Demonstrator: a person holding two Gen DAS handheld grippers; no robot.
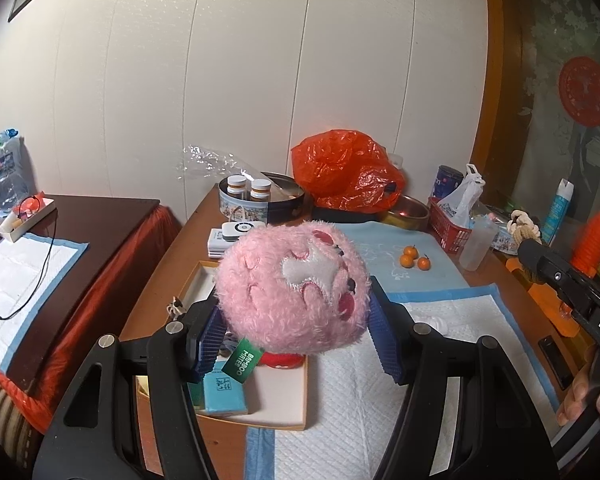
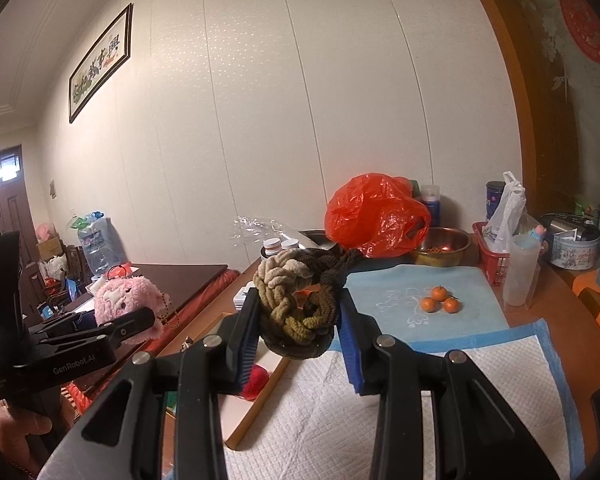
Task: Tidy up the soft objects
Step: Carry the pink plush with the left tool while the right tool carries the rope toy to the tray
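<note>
Pink plush (image 1: pixel 296 284), fluffy, round, green-tagged

A cream panelled wall (image 2: pixel 260 120) with a framed calligraphy picture (image 2: pixel 100 62) hung on it backs a cluttered wooden table (image 1: pixel 172 272), with a dark lower table (image 1: pixel 112 216) to its left, dark wooden doors (image 2: pixel 4 196) at the far left and a flower-patterned glass panel (image 1: pixel 560 80) in a wood frame at the right.

On the bench (image 2: pixel 540 312) an orange bag (image 2: pixel 376 216) slumps beside a metal bowl (image 2: pixel 444 246), three tangerines (image 2: pixel 440 299) lie on a blue mat (image 2: pixel 380 292), and a red basket (image 2: pixel 488 260) holds a white bag (image 2: pixel 508 212).
</note>
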